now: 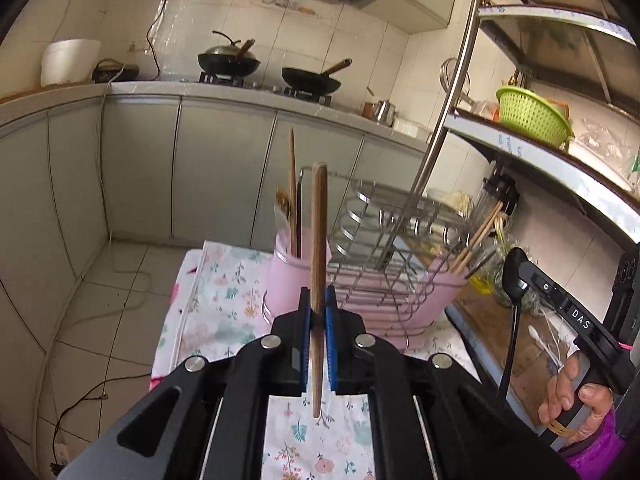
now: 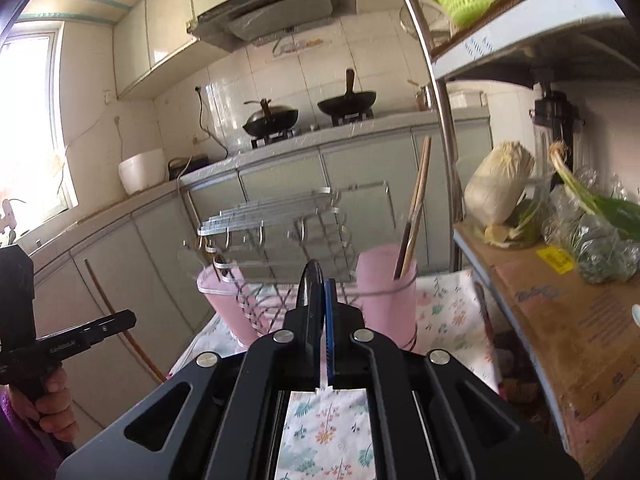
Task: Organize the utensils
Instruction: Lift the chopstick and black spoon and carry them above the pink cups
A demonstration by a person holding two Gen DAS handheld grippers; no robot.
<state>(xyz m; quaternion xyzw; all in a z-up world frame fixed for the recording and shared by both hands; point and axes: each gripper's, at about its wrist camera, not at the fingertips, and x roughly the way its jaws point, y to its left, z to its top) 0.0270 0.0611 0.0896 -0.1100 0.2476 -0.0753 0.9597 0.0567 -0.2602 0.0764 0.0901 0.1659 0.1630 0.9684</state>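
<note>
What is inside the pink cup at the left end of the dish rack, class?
In the pink cup, a long chopstick, a dark utensil and a wooden spoon stand upright. Their lower ends are hidden by the cup's opaque wall.

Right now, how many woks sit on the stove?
2: a lidded wok on the left burner, an open wok on the right burner. None seem hidden.

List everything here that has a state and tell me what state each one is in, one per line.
Left tool: shut on a wooden chopstick, held upright.
Right tool: shut on a thin dark utensil; what it is I cannot tell.
Left pink cup: upright, utensils standing in it.
Right pink cup: upright, chopsticks leaning in it.
Dish rack: no dishes visible.
Lidded wok: covered, on the stove.
Second wok: uncovered.
</note>
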